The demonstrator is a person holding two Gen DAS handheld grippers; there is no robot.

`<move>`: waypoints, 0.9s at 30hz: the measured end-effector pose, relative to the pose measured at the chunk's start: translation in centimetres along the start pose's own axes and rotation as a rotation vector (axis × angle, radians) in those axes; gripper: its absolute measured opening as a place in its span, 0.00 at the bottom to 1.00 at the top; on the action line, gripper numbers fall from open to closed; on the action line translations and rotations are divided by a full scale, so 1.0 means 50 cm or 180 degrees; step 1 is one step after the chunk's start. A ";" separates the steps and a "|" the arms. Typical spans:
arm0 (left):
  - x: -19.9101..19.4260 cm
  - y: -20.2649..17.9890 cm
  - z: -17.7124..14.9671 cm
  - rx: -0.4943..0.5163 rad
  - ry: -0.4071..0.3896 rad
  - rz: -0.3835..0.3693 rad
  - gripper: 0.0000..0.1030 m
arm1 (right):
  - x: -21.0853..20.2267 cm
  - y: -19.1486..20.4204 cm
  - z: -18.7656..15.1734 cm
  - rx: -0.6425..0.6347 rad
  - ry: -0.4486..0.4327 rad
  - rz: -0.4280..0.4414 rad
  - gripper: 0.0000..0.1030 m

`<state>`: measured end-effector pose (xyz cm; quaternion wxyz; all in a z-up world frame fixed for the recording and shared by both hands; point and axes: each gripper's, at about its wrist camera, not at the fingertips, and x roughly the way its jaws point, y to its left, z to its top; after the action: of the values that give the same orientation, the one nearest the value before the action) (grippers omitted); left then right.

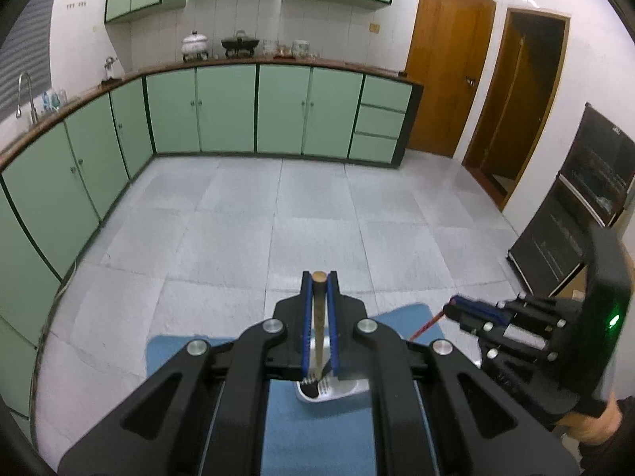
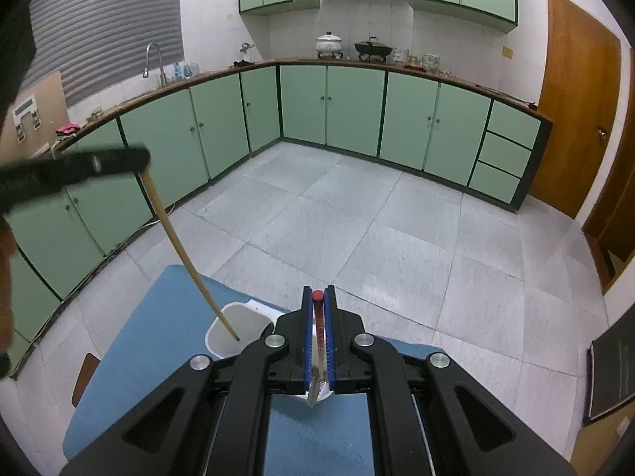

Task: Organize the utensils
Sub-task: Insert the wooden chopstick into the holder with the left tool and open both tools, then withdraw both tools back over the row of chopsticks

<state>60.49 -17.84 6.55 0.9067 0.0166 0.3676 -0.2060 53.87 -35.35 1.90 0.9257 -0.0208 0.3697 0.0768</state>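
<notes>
Left tool (image 1: 319,277): clamped near the top of a wooden chopstick (image 1: 318,317), tip inside the white holder (image 2: 238,327) on the blue worktop (image 2: 151,317). Right tool (image 2: 317,295): clamped on a red-handled utensil (image 2: 318,325). Both likely light, stiff, slim; grip high.

No legible text, label, brand or number on anything in view.

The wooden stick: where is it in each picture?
Left wrist: wooden stick at bottom centre, clamped in the left tongs.
Right wrist: the same stick slants at left, its tip in the white holder.
Shared landmark: blue mat.
</notes>
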 end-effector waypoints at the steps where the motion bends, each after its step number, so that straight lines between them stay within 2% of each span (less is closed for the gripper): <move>1: 0.014 -0.001 -0.016 0.0016 0.0043 -0.0020 0.06 | 0.001 0.000 -0.001 0.0006 0.0003 0.0009 0.09; 5: 0.051 0.002 -0.055 0.0067 0.0173 -0.0030 0.07 | -0.015 -0.005 -0.005 0.0062 -0.0054 0.0053 0.13; 9: 0.035 0.018 -0.071 0.0013 0.0110 -0.0068 0.08 | -0.063 -0.004 -0.002 0.0072 -0.0197 0.0087 0.15; 12: -0.001 0.026 -0.073 0.0003 0.0028 -0.0091 0.15 | -0.114 0.005 -0.008 0.0056 -0.0320 0.0127 0.16; 14: -0.048 0.023 -0.086 0.0073 -0.0088 -0.0055 0.25 | -0.157 0.010 -0.019 0.0064 -0.0433 0.0152 0.16; 17: -0.128 0.022 -0.123 0.0167 -0.0254 0.0001 0.34 | -0.240 0.033 -0.072 -0.0002 -0.0660 0.0085 0.18; 19: -0.198 0.030 -0.175 0.0179 -0.0386 0.0002 0.39 | -0.305 0.061 -0.146 -0.0043 -0.0814 0.0050 0.19; 20: -0.228 0.034 -0.202 0.0174 -0.0446 0.0022 0.44 | -0.334 0.079 -0.190 -0.0058 -0.0878 0.0041 0.20; 22: -0.296 0.038 -0.289 0.0133 -0.0570 0.0065 0.48 | -0.374 0.111 -0.269 -0.0075 -0.0949 -0.0004 0.25; 24: -0.344 0.035 -0.374 0.0098 -0.0622 0.0095 0.48 | -0.408 0.142 -0.371 -0.0018 -0.0957 -0.0033 0.25; 26: -0.393 0.029 -0.494 0.0037 -0.0674 0.0212 0.58 | -0.425 0.178 -0.480 0.0059 -0.0887 -0.0063 0.25; 27: -0.405 0.027 -0.535 0.0017 -0.0681 0.0257 0.59 | -0.432 0.194 -0.522 0.0090 -0.0864 -0.0099 0.25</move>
<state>30.32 -4.45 0.52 0.9483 0.0118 0.2672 -0.1709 19.15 -31.01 -2.01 0.9685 -0.0030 0.2418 0.0594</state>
